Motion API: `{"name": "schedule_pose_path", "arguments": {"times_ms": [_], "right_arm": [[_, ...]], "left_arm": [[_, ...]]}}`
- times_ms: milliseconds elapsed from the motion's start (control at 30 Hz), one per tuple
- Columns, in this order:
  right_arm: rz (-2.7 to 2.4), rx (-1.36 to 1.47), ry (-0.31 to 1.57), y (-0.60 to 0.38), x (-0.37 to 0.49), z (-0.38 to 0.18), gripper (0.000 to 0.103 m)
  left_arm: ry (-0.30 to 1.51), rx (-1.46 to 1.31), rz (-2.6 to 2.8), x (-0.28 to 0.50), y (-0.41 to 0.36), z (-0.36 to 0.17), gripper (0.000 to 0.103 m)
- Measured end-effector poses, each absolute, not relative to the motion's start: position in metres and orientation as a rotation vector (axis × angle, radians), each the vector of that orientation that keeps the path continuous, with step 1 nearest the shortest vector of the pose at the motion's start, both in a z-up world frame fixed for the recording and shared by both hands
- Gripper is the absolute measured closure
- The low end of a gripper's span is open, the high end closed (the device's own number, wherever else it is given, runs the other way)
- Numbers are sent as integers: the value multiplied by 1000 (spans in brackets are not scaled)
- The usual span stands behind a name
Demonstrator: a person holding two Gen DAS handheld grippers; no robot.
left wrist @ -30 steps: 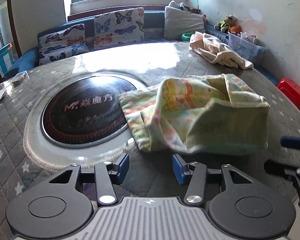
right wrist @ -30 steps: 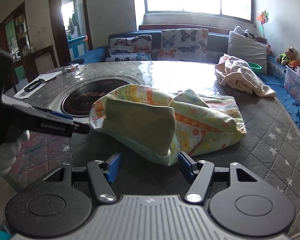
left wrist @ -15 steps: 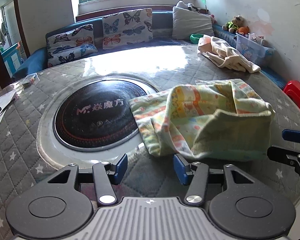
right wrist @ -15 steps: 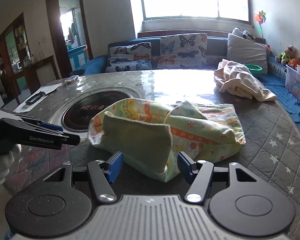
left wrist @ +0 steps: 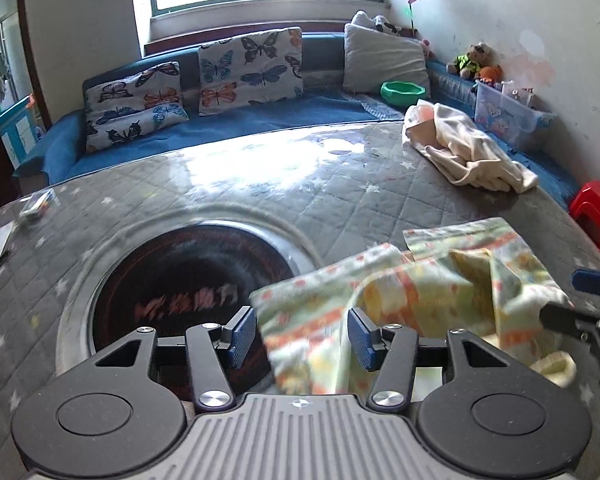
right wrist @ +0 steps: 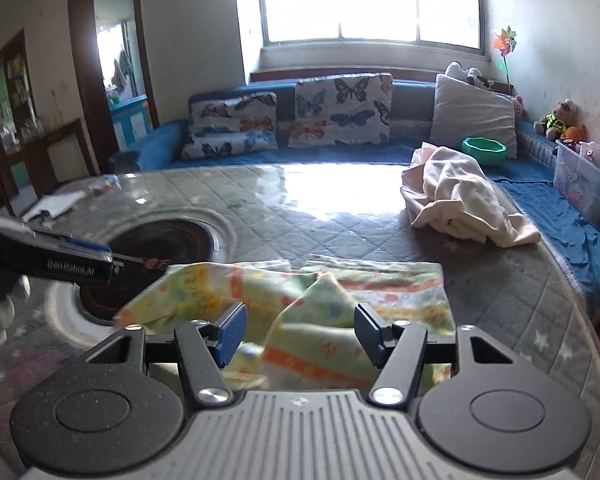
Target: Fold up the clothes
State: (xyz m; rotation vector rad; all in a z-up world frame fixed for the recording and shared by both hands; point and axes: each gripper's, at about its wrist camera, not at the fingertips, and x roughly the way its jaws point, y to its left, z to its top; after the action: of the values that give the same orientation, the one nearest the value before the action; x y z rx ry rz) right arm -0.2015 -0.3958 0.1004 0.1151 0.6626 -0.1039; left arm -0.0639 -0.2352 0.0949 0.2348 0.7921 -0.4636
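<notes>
Patterned green, yellow and orange cloth garment (left wrist: 412,300): lying crumpled on the near part of the grey quilted, star-printed round bench (left wrist: 260,184), one edge overlapping the rim of the dark circular glass inset with red lettering (left wrist: 180,280).

Left hand-held gripper (left wrist: 302,338): black frame, blue pads, jaws standing wide apart; the garment's left edge is lying in the gap between them, not pinched.

Right hand-held gripper (right wrist: 300,334): jaws likewise spread apart, the garment's folds sitting between and beyond the pads, nothing clamped. In the left wrist view its tips are showing at the garment's right edge (left wrist: 580,300).

Cream crumpled cloth (right wrist: 460,200): resting on the far right of the bench, well apart from the garment.

Butterfly-print cushions (left wrist: 248,70), grey pillow (left wrist: 384,60) and green plastic bowl (left wrist: 403,92): sitting on the blue sofa (left wrist: 260,120) behind the bench, under the window.

Red plastic stool (left wrist: 598,208): standing at the right.
</notes>
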Motion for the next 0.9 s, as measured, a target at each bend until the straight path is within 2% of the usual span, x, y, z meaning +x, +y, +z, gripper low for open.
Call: {"name": "schedule_pose_path", "arguments": {"times_ms": [267, 300, 333, 400, 433, 467, 533, 600, 900], "right_arm": [[-112, 113, 747, -403, -151, 70, 44], [-114, 106, 758, -402, -146, 65, 48], [-117, 99, 768, -402, -143, 61, 53], [-126, 80, 785, -400, -139, 54, 59], [-129, 68, 792, -400, -140, 52, 66], [-132, 59, 798, -400, -141, 51, 70], [-143, 48, 800, -401, -147, 50, 85], [-150, 48, 800, -402, -154, 51, 93], [-191, 50, 723, -404, -211, 65, 99]], "left_arm": [[840, 307, -582, -35, -278, 64, 47], [847, 316, -599, -36, -282, 60, 49], [852, 322, -615, -36, -285, 57, 64], [870, 325, -634, -37, -288, 50, 86], [878, 321, -639, -37, -287, 47, 92], [879, 317, -640, -37, -285, 46, 93], [871, 300, -637, -42, -278, 47, 96], [857, 282, -633, -49, -269, 51, 97], [793, 204, -617, -81, -230, 71, 98]]}}
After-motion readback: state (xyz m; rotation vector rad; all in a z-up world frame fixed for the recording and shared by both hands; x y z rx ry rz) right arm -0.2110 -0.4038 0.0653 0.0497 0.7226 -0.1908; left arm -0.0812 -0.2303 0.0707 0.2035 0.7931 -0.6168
